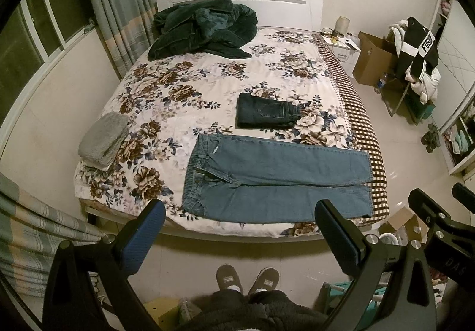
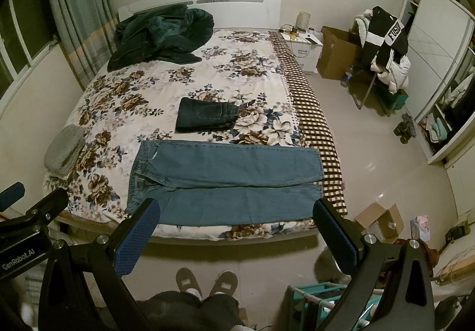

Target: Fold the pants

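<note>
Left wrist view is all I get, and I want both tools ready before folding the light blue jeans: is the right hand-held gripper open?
Observer: Yes. In the right wrist view the right hand-held gripper has its fingers spread wide, with nothing between them, and it touches no cloth of the light blue jeans.
Operator: It blocks part of the floor for me. What lies there?
Observer: A small cardboard box, flaps open, on the floor past the near right corner of the bed, with a pink packet standing beside it.
</note>
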The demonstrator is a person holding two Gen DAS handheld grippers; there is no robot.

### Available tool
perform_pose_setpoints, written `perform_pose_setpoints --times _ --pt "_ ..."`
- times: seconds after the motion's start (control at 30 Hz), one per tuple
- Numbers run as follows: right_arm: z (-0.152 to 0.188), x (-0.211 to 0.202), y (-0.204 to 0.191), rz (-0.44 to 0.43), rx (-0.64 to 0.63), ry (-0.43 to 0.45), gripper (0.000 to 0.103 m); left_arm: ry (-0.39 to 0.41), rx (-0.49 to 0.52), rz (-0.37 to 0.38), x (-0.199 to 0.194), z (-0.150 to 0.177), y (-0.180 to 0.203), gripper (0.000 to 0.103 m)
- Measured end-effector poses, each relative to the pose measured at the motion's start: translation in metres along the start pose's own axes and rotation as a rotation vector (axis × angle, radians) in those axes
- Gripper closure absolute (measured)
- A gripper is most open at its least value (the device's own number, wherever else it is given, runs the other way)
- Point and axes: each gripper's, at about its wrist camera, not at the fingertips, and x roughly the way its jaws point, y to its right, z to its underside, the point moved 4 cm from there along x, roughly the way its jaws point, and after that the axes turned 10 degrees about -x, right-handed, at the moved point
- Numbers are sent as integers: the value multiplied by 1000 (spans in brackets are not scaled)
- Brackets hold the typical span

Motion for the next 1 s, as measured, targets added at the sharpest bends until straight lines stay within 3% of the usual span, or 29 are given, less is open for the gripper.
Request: perform_pose_setpoints --times 1.0 --pt "-6 -5 -10 -7 -2 3 0 7 1 0 -6 0 -5 0"
